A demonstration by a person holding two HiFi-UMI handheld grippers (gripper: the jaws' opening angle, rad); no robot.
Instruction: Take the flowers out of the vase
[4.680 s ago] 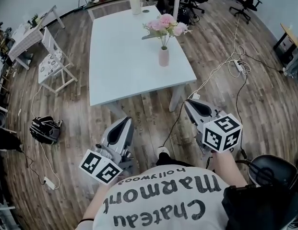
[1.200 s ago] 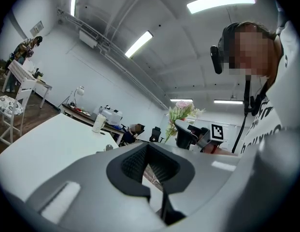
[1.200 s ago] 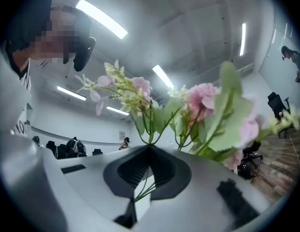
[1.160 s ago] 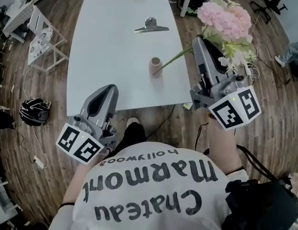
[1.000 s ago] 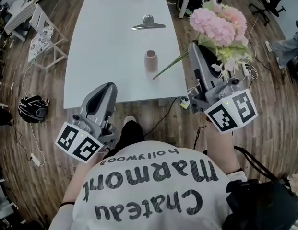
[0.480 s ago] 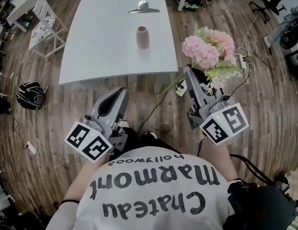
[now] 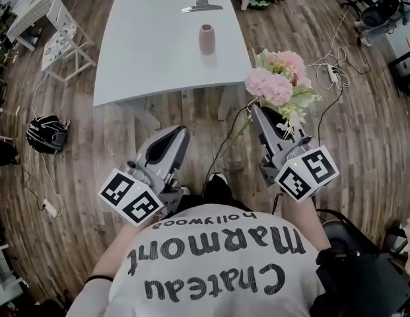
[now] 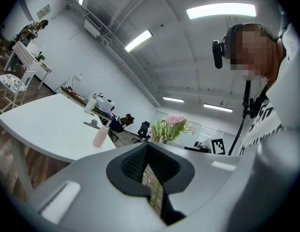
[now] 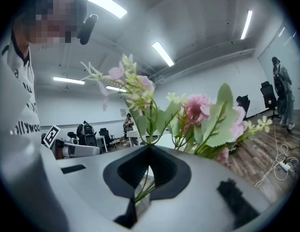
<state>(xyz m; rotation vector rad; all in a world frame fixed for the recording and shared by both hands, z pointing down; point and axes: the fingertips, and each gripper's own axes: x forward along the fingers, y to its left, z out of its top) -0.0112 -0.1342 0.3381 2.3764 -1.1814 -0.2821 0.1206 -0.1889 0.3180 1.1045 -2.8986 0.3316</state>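
Two grippers show in the head view, both off the near edge of the white table (image 7: 152,58) and over the wood floor (image 7: 191,124). The pink vase (image 7: 206,38) stands upright on the table near its near-right corner, and its mouth shows no stems. A metal binder clip (image 7: 202,5) lies on the table farther back, apart from the vase. The right gripper (image 7: 257,110) holds the flowers (image 7: 278,84) clear of the table and just off its near-right corner, with the pink heads up and green stems (image 7: 245,121) trailing down-left past the jaw tips. The left gripper (image 7: 179,133) sits off the table's near edge, left of the flowers and touching nothing. A black bag (image 7: 47,134) lies on the floor off the table's left side, and a white chair (image 7: 63,38) stands beside that same side. Cables (image 7: 330,71) lie on the floor off the table's right side. In the left gripper view, the left gripper (image 8: 148,151) has its jaws together with nothing clamped. The table (image 8: 38,124) sits beyond to the left with the vase (image 8: 100,136) on it, and the flowers (image 8: 170,127) are off the table's edge to the right. In the right gripper view, the right gripper (image 9: 149,153) has its jaws closed on the thin green stems (image 9: 146,182). The flowers (image 9: 198,115) fan out above the jaw tips, leaves and pink blooms spread to the right.
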